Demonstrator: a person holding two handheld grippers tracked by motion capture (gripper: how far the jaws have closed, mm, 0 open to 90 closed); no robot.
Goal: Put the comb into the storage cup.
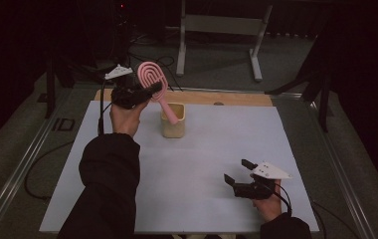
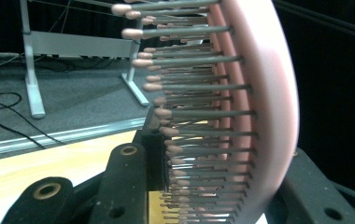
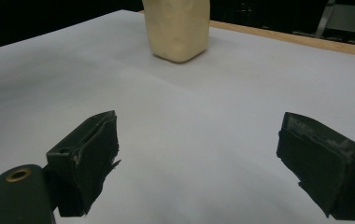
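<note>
- High view: left gripper (image 1: 147, 92) raised over the far left part of the worktop (image 1: 192, 164), clamped on the head of a pink hairbrush (image 1: 153, 79); handle slanting down into a cream cup (image 1: 173, 121) just beside the gripper.
- Right gripper (image 1: 237, 172) low over the near right of the white sheet, well apart from the cup, jaws spread wide with nothing between.
- Around the worktop: grey carpet, a pale metal stand (image 1: 222, 30) behind, black cables trailing on the floor at left, a wooden strip along the far edge.
- Brush head oval, with looped slots; cup squarish with rounded corners, matte.
- Left gripper view: close on rows of thin grey bristles (image 2: 199, 112) with rounded pink tips, set in a curved pink back, pinched between the black jaws; stand legs and carpet behind.
- Right gripper view: two black padded jaws apart over smooth white sheet, cup (image 3: 179, 28) ahead, its top cut off by the frame.
</note>
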